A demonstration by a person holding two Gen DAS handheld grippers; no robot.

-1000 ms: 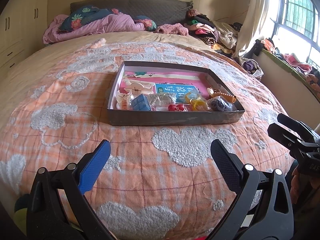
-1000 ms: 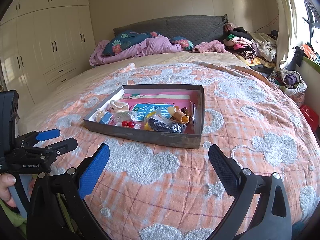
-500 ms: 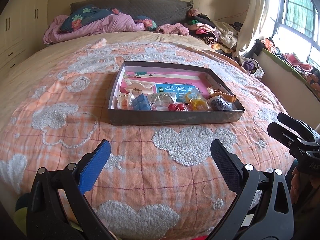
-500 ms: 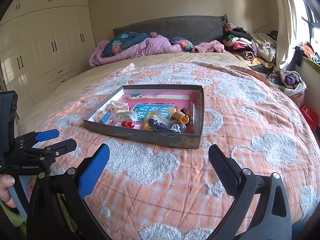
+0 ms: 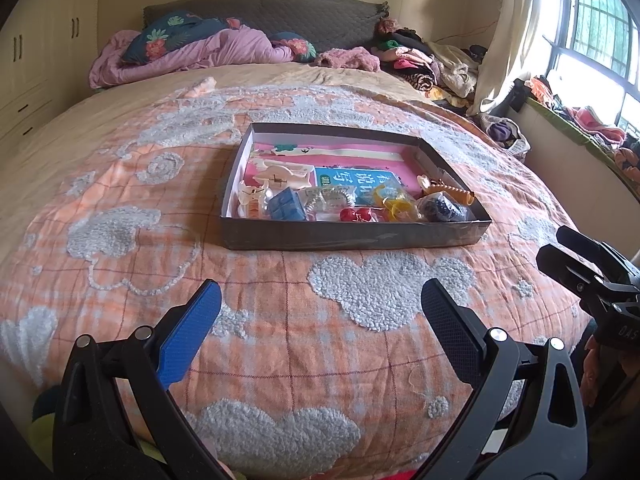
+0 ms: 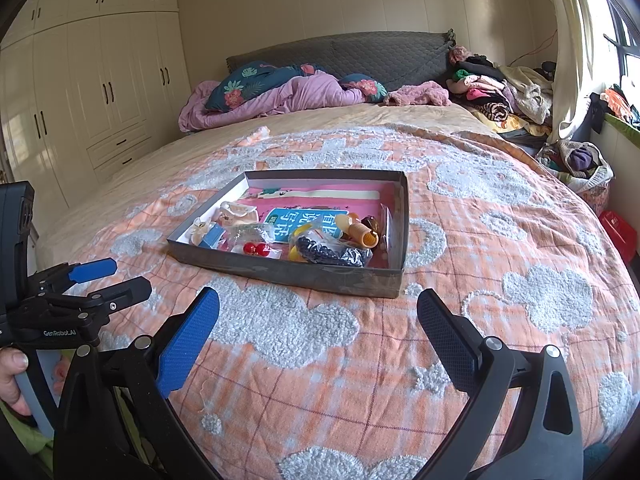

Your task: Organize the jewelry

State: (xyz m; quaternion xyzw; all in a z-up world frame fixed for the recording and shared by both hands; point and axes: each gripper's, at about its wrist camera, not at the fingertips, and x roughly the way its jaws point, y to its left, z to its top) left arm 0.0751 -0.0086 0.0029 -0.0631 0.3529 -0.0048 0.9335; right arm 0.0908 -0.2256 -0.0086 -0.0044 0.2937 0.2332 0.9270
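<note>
A shallow grey cardboard tray (image 5: 352,236) sat near the middle of the bed (image 5: 120,208), on an orange checked bedspread with raised, fluffy white cloud shapes. Its low walls were straight and its floor was lined in pink with a cream band along the far side. The jewelry and hair things lay crowded toward the near wall. At the left end were a cream claw clip (image 5: 282,176) and a small blue box (image 5: 286,206). Beside them lay a clear packet (image 5: 330,198) holding something pale and beaded, and next to that a pair of round, glossy red beads (image 5: 356,214). Then came a yellow translucent ring (image 5: 394,206), and at the right end a clear bag of dark beads (image 5: 442,210) with an orange coiled spiral band (image 5: 450,191) just behind it. A teal printed card (image 5: 358,182) lay flat under several of these.

The left gripper (image 5: 320,304) hung over the bedspread well short of the tray, its fingers spread wide apart and holding nothing; one pad was ribbed blue, the other black and textured. The right gripper (image 6: 318,308) was likewise wide open and empty, over the bedspread near the tray's front right corner.

At the headboard end lay a crumpled lilac duvet (image 6: 280,100).
</note>
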